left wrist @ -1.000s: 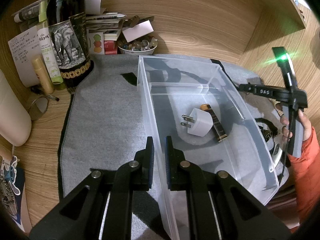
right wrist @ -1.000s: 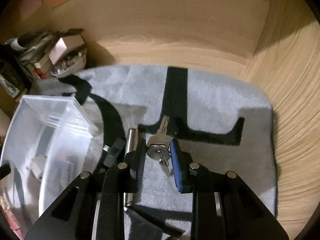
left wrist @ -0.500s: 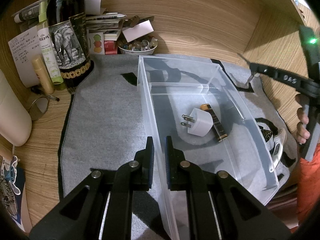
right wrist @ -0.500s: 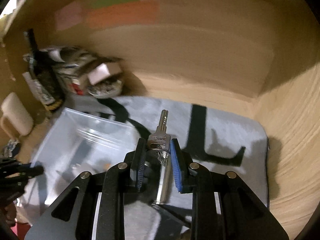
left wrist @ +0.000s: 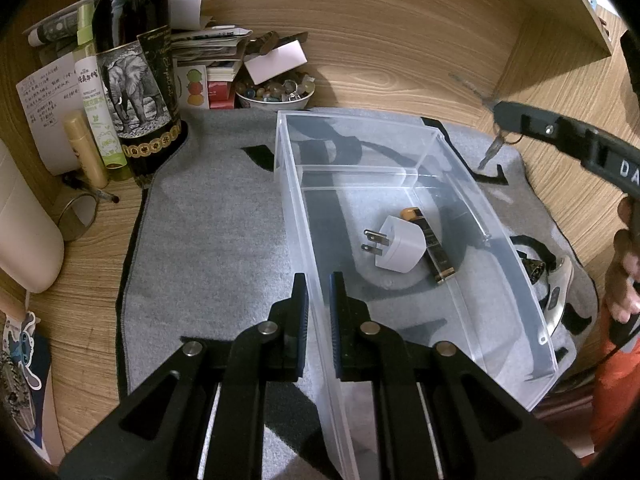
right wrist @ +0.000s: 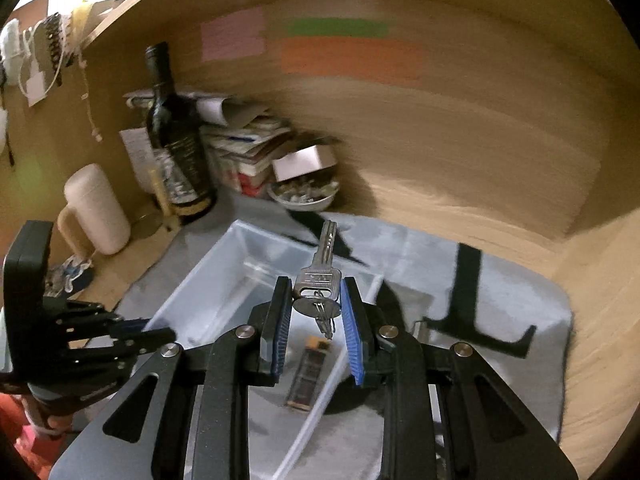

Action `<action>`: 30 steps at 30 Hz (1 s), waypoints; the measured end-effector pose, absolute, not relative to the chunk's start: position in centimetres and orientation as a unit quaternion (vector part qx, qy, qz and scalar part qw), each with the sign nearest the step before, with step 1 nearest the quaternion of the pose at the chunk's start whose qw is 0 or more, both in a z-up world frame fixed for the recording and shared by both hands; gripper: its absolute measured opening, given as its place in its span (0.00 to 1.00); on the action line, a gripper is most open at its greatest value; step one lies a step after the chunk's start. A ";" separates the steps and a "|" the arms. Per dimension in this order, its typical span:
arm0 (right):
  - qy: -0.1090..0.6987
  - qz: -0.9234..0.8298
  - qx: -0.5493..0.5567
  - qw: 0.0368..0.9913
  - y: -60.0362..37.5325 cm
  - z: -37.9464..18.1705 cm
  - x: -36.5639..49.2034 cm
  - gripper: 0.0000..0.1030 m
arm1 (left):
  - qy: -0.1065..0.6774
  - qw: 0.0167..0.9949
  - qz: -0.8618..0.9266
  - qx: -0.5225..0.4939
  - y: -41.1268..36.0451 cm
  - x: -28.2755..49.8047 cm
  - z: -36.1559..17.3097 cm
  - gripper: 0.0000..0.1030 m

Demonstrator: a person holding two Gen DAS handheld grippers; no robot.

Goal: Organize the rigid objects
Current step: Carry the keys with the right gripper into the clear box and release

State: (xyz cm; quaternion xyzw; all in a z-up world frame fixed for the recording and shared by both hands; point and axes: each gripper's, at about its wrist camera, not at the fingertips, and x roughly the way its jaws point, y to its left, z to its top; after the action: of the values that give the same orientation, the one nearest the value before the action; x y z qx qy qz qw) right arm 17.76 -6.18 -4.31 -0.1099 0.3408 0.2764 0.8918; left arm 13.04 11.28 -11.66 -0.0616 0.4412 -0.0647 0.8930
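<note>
A clear plastic bin (left wrist: 472, 184) stands on a grey felt mat (left wrist: 212, 232). Inside lie a white plug adapter (left wrist: 398, 249) and a battery (left wrist: 430, 245). My left gripper (left wrist: 319, 292) is shut on the bin's near left wall. My right gripper (right wrist: 314, 312) is shut on a silver key (right wrist: 320, 268) with a ring and small key hanging below, held in the air above the bin (right wrist: 224, 276). The battery (right wrist: 306, 376) shows beneath it. The right gripper (left wrist: 496, 110) with the key also shows in the left wrist view, above the bin's far right corner.
A dark wine bottle (left wrist: 136, 76), spray bottle (left wrist: 96, 92), tube (left wrist: 86, 148), papers and a bowl of stones (left wrist: 276, 94) crowd the back left. A cream mug (right wrist: 96, 208) stands left. More items (left wrist: 548, 276) lie on the mat right of the bin.
My right gripper has lifted the key off the mat and swung left over the bin. The left gripper has kept its hold on the bin wall.
</note>
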 end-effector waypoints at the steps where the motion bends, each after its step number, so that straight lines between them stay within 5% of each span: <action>1: 0.345 0.279 -0.111 0.889 -5.9 -4.6 17.8 0.22 | 0.441 0.893 -0.065 -0.062 11.3 13.0 -11.7 0.09; 30: 0.419 0.273 -0.172 0.849 -2.8 -10.8 20.7 0.22 | 0.441 0.893 -0.066 -0.061 11.1 13.0 -11.6 0.10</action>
State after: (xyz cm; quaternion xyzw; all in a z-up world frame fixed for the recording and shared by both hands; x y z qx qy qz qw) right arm 20.69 -2.75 -10.84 -0.1720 0.4188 0.2733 0.8487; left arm 13.00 11.11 -11.63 -0.0611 0.4406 -0.0658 0.8932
